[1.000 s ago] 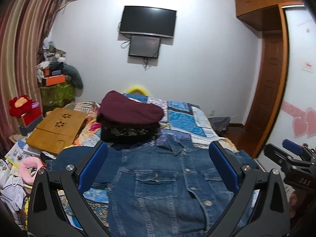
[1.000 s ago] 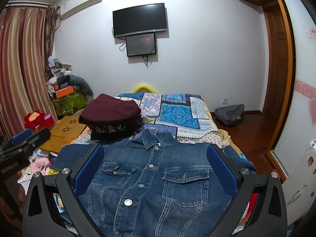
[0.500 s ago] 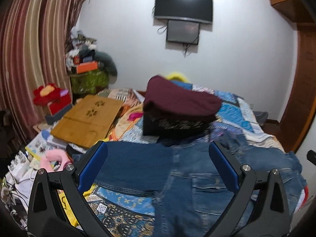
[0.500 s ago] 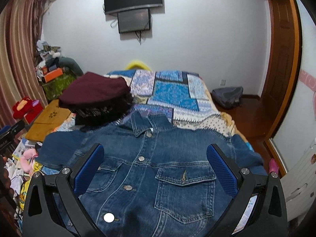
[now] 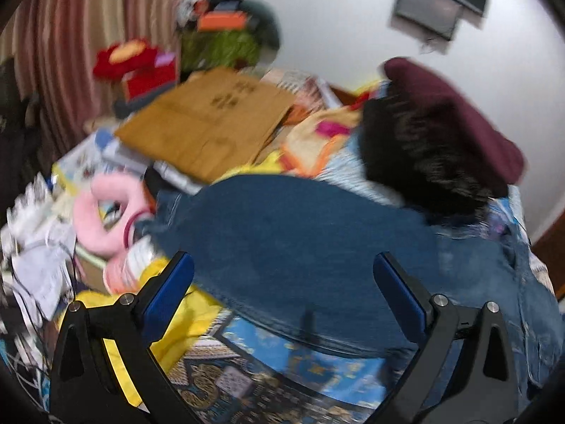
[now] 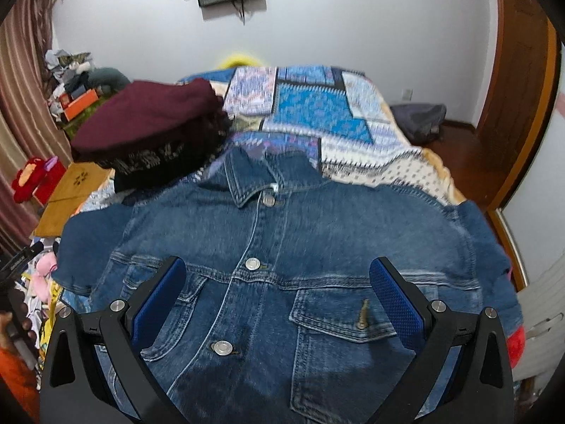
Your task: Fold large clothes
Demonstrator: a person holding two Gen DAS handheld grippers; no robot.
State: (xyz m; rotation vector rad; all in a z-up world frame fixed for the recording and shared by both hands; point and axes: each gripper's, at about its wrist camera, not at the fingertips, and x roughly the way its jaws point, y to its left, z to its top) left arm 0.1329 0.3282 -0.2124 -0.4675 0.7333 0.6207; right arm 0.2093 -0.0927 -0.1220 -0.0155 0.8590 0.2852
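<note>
A blue denim jacket (image 6: 282,247) lies flat, front up and buttoned, on the patchwork bedspread (image 6: 317,113). Its collar points to the far wall. In the left wrist view its left sleeve (image 5: 282,233) stretches toward the bed's left edge. My left gripper (image 5: 282,282) is open and empty, hovering over that sleeve. My right gripper (image 6: 277,282) is open and empty above the jacket's chest, between the two pockets.
A stack of folded clothes, maroon on black (image 6: 152,130), sits on the bed beyond the jacket's left shoulder. A wooden lap tray (image 5: 208,116), a pink neck pillow (image 5: 106,212) and papers crowd the bed's left side. A wooden door (image 6: 519,81) stands at right.
My left gripper has swung left and down, from the jacket's front to its left sleeve. My right gripper has dropped closer to the jacket's chest. Both stay open.
</note>
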